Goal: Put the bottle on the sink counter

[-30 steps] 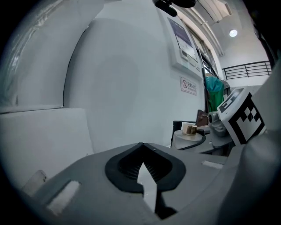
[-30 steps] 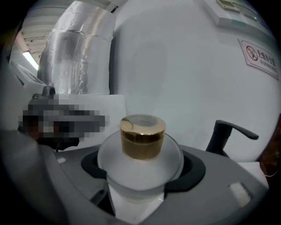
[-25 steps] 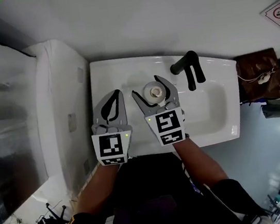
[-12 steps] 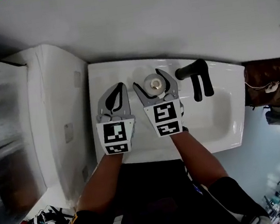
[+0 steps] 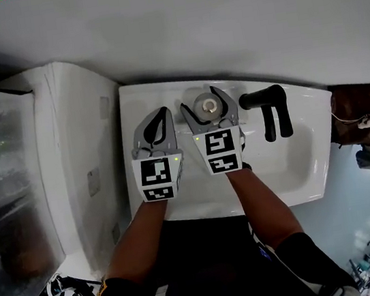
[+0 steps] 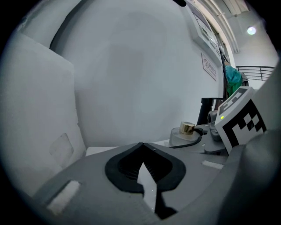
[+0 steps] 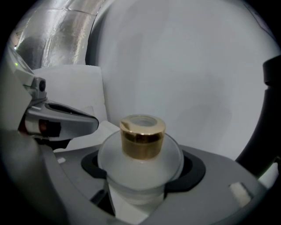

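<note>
The right gripper has its jaws closed around the bottle, gripping the frosted round body just under the shoulder, with the gold cap standing upright above them. From the head view the bottle sits over the back strip of the white sink counter, left of the black faucet and behind the basin. Its base is hidden by the jaws in every view, so whether it already touches the surface cannot be told.

The left gripper is just beside the right one. Its jaws are pressed together with nothing between them, and it plays no part in the hold.

The bottle looks like frosted glass or thick clear plastic: stiff, smooth and probably slippery, and small enough to be light. If it is glass, it would likely chip against the hard sink, so it calls for a gentle set-down rather than a drop. The present hold under the widest part of the body seems a sound one, since the shoulder bulges over the jaws and resists slipping downward. The cap is a poorer place to hold, being narrow and possibly loose. The flat strip near the faucet is narrow, so the base should land fully on it, clear of the slope into the basin.
</note>
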The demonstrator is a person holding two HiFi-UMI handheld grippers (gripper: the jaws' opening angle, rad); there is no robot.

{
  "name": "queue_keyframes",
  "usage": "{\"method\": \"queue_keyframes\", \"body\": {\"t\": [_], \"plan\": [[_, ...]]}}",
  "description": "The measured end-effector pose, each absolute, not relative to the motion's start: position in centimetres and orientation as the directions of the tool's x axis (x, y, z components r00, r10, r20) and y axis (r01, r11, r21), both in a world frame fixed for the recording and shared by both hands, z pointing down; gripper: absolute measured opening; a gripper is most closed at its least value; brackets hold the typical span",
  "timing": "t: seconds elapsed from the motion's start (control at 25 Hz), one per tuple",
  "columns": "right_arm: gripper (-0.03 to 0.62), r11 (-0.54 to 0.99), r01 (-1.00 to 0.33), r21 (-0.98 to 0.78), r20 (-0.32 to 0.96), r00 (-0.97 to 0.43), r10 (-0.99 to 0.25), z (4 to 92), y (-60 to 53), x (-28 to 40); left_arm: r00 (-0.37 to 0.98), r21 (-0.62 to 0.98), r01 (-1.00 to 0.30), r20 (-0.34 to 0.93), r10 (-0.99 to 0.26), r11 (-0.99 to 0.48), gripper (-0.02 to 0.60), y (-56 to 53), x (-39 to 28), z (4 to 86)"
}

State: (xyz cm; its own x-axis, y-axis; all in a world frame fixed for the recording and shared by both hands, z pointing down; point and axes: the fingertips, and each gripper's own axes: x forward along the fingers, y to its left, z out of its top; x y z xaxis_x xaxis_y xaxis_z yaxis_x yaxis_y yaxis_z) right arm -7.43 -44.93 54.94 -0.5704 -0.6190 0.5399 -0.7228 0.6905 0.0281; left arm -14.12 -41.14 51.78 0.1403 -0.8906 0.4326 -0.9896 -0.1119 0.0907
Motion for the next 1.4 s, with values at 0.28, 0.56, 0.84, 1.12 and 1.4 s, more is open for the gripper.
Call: {"method": "queue_keyframes", "body": {"t": [0.28,0.56,0.84,1.12,1.4], "plan": [[0.342,0.692,-0.722,0.03,0.544,-0.569,-0.617,55.8,-45.3,-8.0,0.138,0.12,-0.988,0.45,-0.882,-0.093,0.002,-41.5,-14.7,52.8],[0.342,0.688,-0.724,0.046,0.54,-0.562,-0.627,56.0,-45.9,-8.3,0.15,0.127,-0.986,0.437,-0.887,-0.104,0.002,-42.0,-14.6,52.5],[0.344,0.685,-0.725,0.062,0.526,-0.56,-0.64,55.9,-46.0,-8.5,0.152,0.133,-0.986,0.442,-0.884,-0.103,0.002,-42.3,-14.7,52.6],[0.347,0.68,-0.73,0.073,0.533,-0.548,-0.645,56.3,-45.8,-8.3,0.155,0.137,-0.985,0.447,-0.881,-0.104,0.002,-42.5,-14.7,53.0],[0.348,0.68,-0.73,0.074,0.554,-0.537,-0.637,56.7,-45.5,-8.1,0.166,0.124,-0.985,0.445,-0.88,-0.123,0.002,-42.5,-14.4,53.0]]}}
